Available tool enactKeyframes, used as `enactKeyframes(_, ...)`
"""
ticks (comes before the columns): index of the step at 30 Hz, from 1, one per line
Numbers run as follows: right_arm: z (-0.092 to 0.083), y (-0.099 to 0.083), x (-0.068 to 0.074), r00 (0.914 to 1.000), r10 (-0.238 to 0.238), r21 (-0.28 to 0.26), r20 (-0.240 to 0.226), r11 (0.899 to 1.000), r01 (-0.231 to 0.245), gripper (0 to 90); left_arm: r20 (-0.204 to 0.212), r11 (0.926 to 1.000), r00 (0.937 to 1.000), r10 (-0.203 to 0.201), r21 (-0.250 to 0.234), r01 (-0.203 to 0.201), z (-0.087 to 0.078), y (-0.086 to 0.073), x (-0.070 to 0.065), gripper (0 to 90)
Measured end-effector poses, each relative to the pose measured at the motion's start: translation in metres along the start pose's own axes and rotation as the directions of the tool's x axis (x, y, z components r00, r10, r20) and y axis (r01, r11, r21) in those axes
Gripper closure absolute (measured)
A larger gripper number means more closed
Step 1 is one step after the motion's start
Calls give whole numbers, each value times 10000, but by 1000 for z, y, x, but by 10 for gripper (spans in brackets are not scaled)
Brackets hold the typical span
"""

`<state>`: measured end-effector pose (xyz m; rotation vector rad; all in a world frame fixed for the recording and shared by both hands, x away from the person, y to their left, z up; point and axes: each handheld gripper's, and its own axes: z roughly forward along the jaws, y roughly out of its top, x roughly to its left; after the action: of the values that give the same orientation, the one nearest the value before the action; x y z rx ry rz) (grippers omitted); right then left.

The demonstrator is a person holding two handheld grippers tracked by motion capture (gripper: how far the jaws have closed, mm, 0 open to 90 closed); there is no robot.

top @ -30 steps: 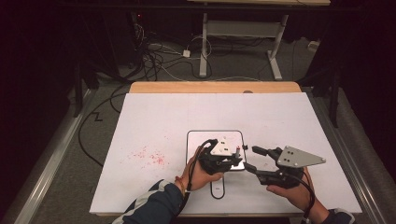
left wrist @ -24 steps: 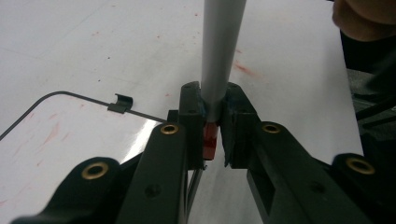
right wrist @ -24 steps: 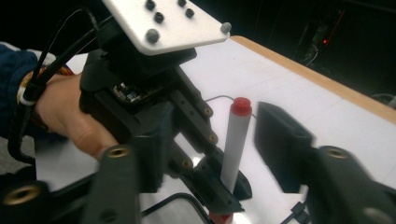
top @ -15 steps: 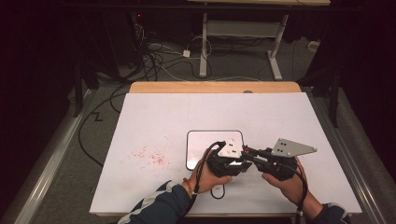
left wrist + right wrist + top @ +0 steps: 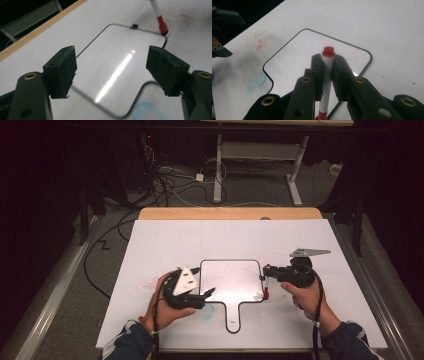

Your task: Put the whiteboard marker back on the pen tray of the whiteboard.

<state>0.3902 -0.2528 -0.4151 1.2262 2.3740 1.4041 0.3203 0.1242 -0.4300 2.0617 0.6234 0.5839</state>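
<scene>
Our right tongs (image 5: 327, 68) grip the pen (image 5: 327, 72); left tongs (image 5: 117, 72), just opened, hold nothing. We should steady the board (image 5: 232, 280).

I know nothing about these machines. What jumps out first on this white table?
A small glossy white board with a thin black rim and a handle lies flat mid-table. At its right edge the right gripper is clamped on a white marker with red ends. The left gripper, jaws wide with nothing between them, sits at the board's left edge near a faint blue smudge.
</scene>
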Motion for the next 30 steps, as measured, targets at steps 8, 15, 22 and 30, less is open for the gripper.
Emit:
enactKeyframes(8,34,1,-25,9911,1328,83,108,9911,-1329,796,-1174,9832,9833,-1393,1018,1515,-27,-53,21,240)
enactKeyframes(15,57,-9,-37,9830,1593,358,914,9860,-1632,774,-1232,9762,9796,-1587,1290,1744,-27,-61,21,241)
enactKeyframes(22,64,-15,-38,9794,777,675,1863,9935,-917,706,-1055,9757,9873,-1186,1724,1356,-19,-61,13,240)
enactKeyframes(30,65,-6,-10,9673,-1688,690,1891,9850,1584,578,-1111,9749,9862,-1226,1726,1406,-17,-61,15,241)
